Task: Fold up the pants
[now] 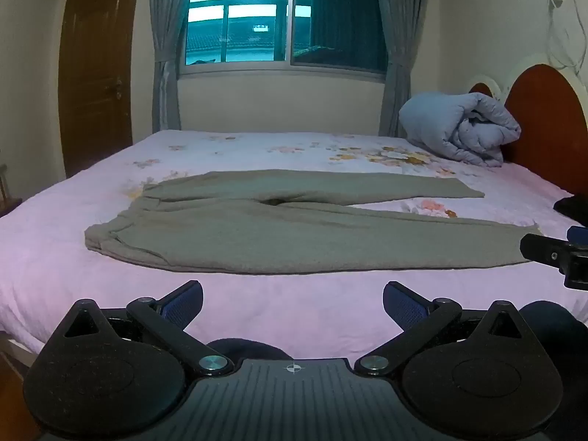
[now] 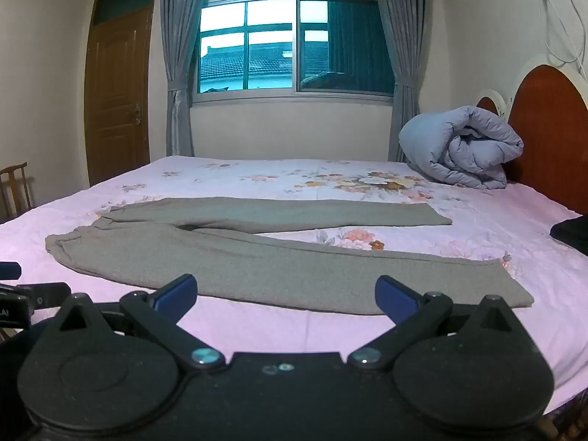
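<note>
Grey-green pants (image 1: 279, 231) lie flat on the pink floral bed sheet (image 1: 55, 264), waistband to the left, both legs spread apart to the right. They also show in the right wrist view (image 2: 257, 261). My left gripper (image 1: 293, 303) is open and empty, just short of the near edge of the pants. My right gripper (image 2: 286, 296) is open and empty, in front of the near leg; the leg's hem (image 2: 514, 286) lies to its right. A part of the right gripper shows at the right edge of the left wrist view (image 1: 558, 257).
A rolled blue-grey duvet (image 1: 459, 128) sits at the far right by the red-brown headboard (image 1: 547, 125). A dark object (image 2: 573, 235) lies at the bed's right edge. A window with grey curtains (image 1: 283, 18), a wooden door (image 1: 95, 70) and a chair (image 2: 14, 191) stand behind.
</note>
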Motion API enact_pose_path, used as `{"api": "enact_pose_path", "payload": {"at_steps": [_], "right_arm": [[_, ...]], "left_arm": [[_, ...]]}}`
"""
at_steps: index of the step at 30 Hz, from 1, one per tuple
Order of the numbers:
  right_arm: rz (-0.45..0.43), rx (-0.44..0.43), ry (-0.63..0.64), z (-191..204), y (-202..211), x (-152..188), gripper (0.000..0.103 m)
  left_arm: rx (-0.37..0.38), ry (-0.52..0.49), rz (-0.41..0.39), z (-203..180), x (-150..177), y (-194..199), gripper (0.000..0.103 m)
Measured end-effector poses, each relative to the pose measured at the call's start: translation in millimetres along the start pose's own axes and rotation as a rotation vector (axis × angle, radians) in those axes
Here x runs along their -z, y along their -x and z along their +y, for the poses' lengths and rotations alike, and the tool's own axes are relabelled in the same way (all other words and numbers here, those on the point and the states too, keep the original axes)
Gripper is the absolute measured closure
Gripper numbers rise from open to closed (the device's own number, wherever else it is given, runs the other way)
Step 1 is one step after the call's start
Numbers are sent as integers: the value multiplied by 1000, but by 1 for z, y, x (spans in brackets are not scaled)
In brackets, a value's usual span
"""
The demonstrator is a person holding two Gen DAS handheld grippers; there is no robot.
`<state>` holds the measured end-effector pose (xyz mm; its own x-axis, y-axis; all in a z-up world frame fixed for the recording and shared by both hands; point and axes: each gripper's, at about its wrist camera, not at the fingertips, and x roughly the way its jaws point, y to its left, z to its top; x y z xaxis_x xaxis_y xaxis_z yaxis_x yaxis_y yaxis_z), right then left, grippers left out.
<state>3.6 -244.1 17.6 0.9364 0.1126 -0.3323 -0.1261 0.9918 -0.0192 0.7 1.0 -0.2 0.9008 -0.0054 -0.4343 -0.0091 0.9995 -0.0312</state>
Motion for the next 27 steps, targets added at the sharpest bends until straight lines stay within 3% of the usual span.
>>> {"api": "enact_pose_path", "payload": {"at_steps": [27], "right_arm": [[0,0,0,-1,0,1,6]], "left_arm": [[-9,-18,-10,2,0,8,0]]}}
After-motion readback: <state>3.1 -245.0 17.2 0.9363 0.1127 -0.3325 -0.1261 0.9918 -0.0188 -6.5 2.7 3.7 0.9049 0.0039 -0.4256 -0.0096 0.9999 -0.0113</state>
